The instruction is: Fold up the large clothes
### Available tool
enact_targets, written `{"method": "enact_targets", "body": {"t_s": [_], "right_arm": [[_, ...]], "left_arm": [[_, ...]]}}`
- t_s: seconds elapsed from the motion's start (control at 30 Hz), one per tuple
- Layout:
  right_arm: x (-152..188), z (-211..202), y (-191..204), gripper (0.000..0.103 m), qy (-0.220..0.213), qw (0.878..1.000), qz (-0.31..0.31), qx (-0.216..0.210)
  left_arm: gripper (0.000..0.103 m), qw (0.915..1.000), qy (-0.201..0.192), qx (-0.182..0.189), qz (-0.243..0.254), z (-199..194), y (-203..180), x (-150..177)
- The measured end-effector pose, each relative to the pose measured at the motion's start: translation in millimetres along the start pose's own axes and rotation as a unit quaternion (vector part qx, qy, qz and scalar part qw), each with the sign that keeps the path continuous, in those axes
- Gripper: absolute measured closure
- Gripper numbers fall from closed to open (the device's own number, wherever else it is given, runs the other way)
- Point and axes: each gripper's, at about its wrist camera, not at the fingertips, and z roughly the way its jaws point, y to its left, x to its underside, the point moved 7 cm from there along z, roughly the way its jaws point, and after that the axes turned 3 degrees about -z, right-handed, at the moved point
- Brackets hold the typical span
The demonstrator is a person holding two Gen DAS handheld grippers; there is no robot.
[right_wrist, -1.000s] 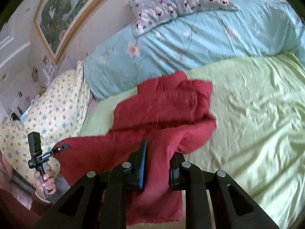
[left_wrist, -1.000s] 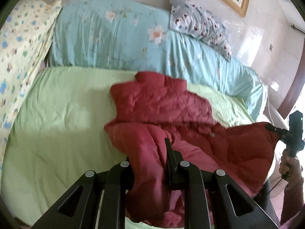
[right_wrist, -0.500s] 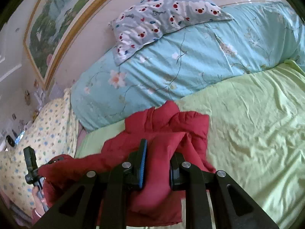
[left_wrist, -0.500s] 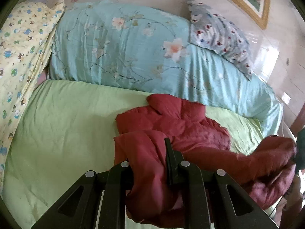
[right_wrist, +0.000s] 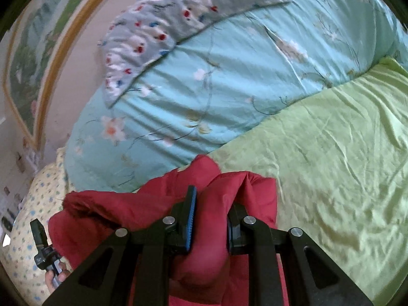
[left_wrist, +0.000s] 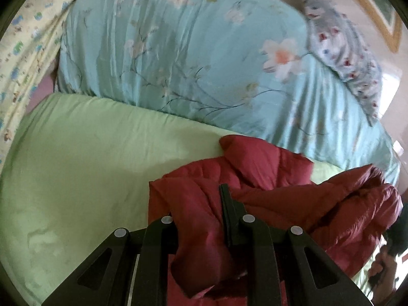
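Both tools were clamped on cloth: the left gripper and the right gripper each pinched a bunched edge of the red padded jacket. The fold-over step seemed under way. The jacket lay heaped just ahead on the green sheet, so next it likely needed laying flat.

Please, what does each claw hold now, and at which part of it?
Both hold the red jacket. The left claw and the right claw each pinch a bunched fold at its near edge; which part exactly cannot be told.
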Motion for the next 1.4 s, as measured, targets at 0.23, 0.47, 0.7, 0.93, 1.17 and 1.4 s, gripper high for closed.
{"method": "enact_targets", "body": {"t_s": [0.23, 0.47, 0.7, 0.93, 1.17, 1.4], "right_arm": [[-3, 60, -33, 0.084, 0.008, 0.999, 0.046, 0.029], [-1, 106, -46, 0.080, 0.008, 0.997, 0.047, 0.058], [7, 139, -61, 0.079, 0.020, 0.995, 0.054, 0.077], [5, 153, -68, 0.079, 0.027, 0.993, 0.075, 0.084], [4, 156, -67, 0.077, 0.022, 0.993, 0.075, 0.089], [-1, 162, -60, 0.075, 0.029, 0.992, 0.050, 0.111]], "left_arm": [[0.083, 0.9994, 0.018, -0.024, -0.019, 78, -1, -18], [0.081, 0.9973, 0.029, -0.055, -0.039, 142, 8, -24], [0.079, 0.9966, 0.044, -0.046, -0.052, 171, 13, -32], [0.046, 0.9979, 0.029, -0.034, -0.046, 136, 17, -31], [0.032, 0.9999, -0.004, 0.011, -0.001, 69, -6, -4], [0.032, 0.9919, 0.022, 0.059, 0.110, 61, -90, 38]]}}
